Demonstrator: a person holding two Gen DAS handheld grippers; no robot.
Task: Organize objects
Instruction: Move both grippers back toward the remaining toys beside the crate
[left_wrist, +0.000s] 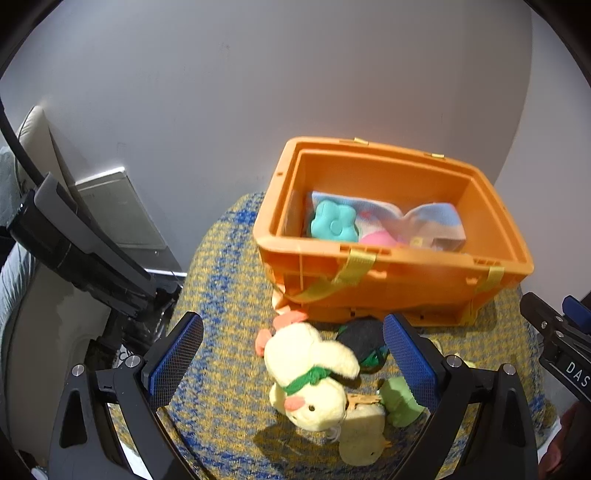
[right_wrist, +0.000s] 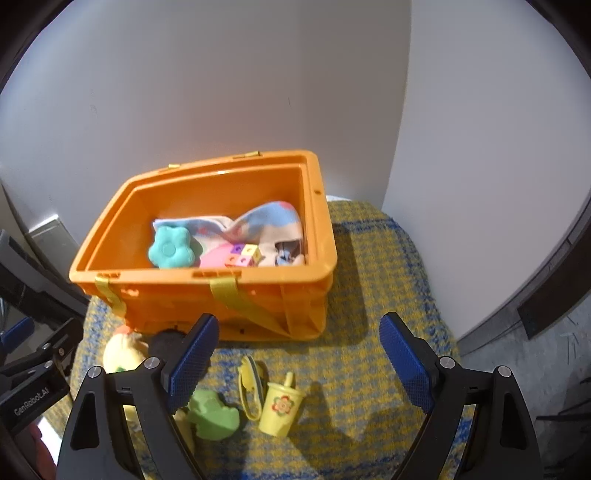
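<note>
Nearest, in the left wrist view: left gripper spread wide, jaws released, blue ribbed pads either side of a fuzzy pale-yellow plush duck with a green neck ribbon and coral feet, pads not touching it. Lying on a woven yellow-and-blue mat, coarse and checked. Just beside the duck: a second small yellow plush, a wooden clothespin between the two, a soft green foam block, and a dark round felt piece behind.

In the right wrist view: right gripper likewise released and holding nothing, poised above the mat. Between its pads, lower down: a glossy yellow plastic toy cup with a straw and flower print, upright, touching a yellow plastic clip-like piece; the green block left of these.

Farther back: an orange hard-plastic bin, rectangular, ribbed walls, yellow strap handle across its front, standing on the mat. Inside: a teal flower-shaped foam toy, small coloured cubes, something pink, and a soft pastel cloth crumpled along the back.

Beyond: a plain grey wall.
</note>
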